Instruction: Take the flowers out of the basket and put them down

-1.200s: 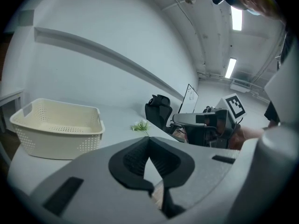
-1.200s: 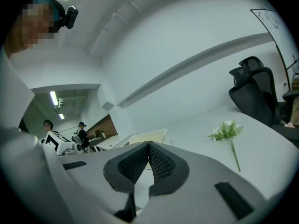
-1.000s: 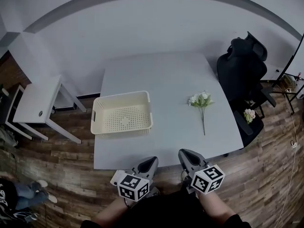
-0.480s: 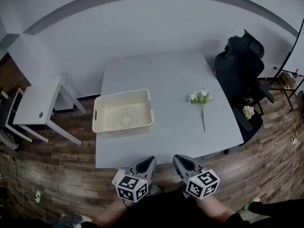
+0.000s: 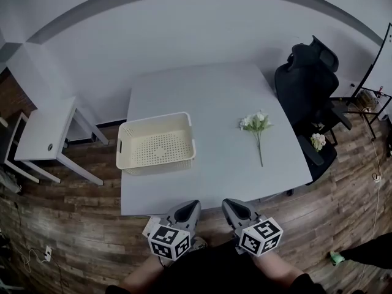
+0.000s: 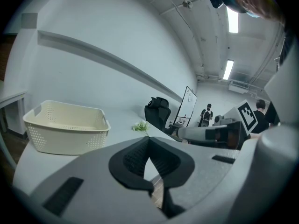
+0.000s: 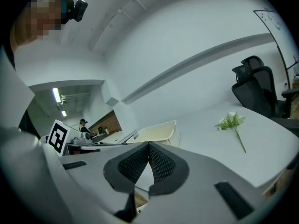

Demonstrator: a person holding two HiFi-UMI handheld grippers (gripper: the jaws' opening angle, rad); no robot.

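The flowers point(image 5: 257, 126) lie by the table's point(image 5: 214, 97) right edge, the basket point(image 5: 157, 168) empty — seemingly done; the left gripper point(image 5: 189, 206) and right gripper point(image 5: 230, 204) are closed on nothing.

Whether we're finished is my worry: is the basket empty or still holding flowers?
Empty: the basket shows only bare perforated floor in the head view; the flowers lie on the table.

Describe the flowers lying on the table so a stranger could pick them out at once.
On the grey table, look right of the cream basket, toward the black chair. The flowers lie flat on the bare top, white blooms away from the person, thin green stem toward the near edge; the other small bunch sits on the chair, not the table.
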